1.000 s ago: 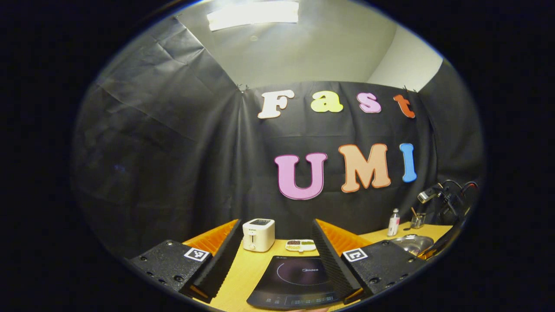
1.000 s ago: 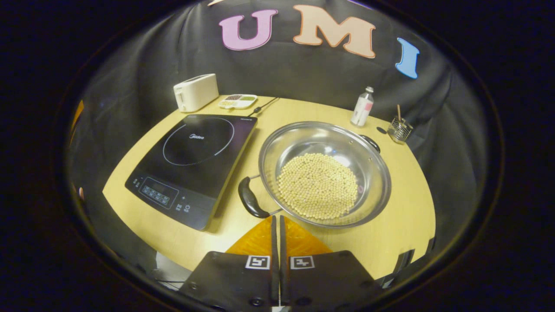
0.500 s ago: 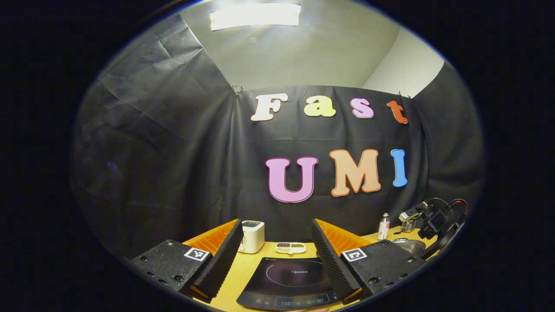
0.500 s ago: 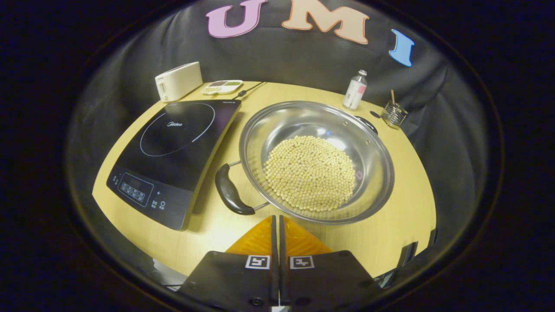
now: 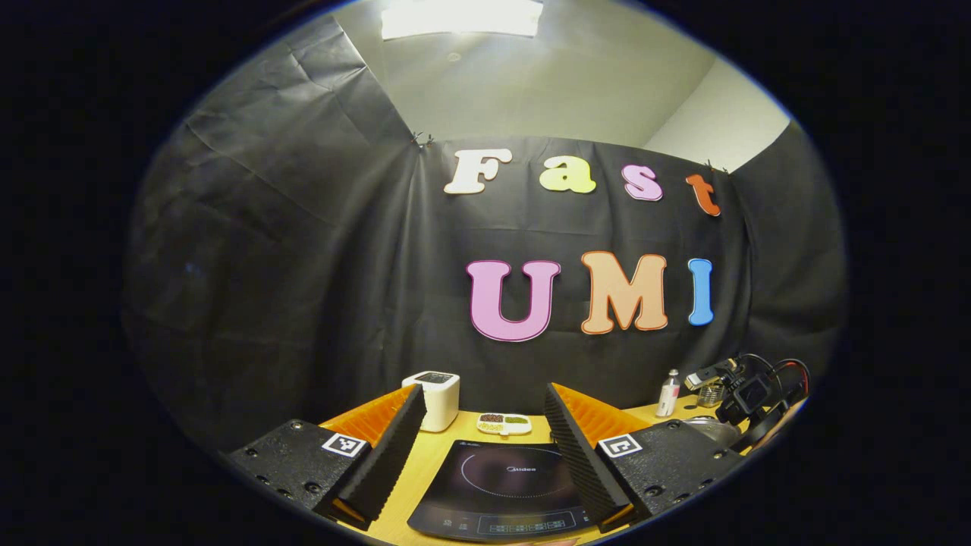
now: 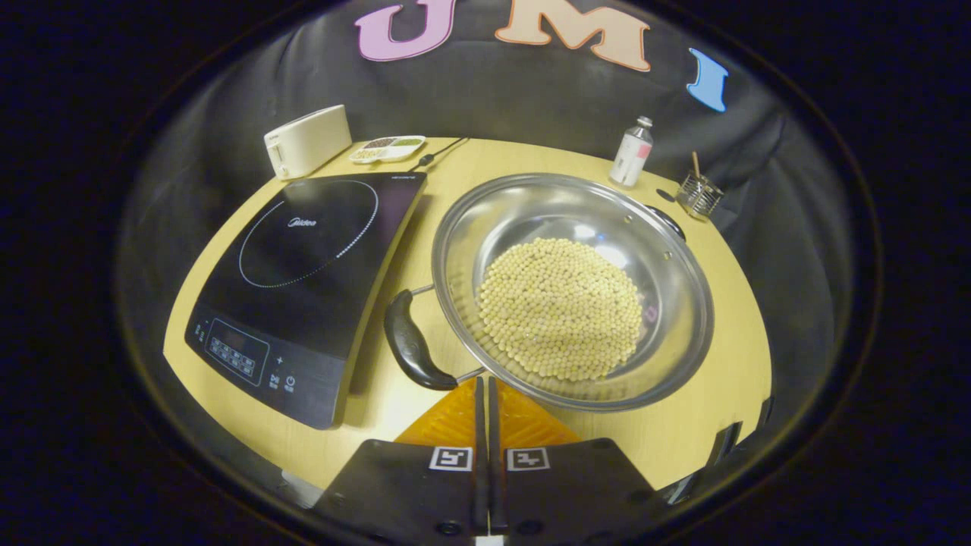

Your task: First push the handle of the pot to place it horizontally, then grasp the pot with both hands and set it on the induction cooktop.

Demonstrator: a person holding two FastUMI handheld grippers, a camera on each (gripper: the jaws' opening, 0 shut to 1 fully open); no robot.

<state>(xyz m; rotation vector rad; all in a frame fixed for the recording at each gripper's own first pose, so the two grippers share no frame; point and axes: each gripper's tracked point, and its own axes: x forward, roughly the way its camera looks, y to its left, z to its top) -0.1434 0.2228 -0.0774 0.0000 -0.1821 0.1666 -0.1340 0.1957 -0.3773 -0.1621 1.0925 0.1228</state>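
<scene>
In the left gripper view, the left gripper (image 5: 482, 447) is held spread wide above the cooktop (image 5: 504, 489), with the right gripper (image 5: 747, 398) seen at 3 o'clock.

In the right gripper view, the right gripper (image 6: 485, 402) is pressed together on nothing. The pot (image 6: 645, 227) sits on the table (image 6: 705, 425) right of the cooktop (image 6: 303, 280), its handles lying along the 8-to-2 o'clock line. The near handle (image 6: 413, 345) is found at 11 o'clock, just beyond the fingertips.
</scene>
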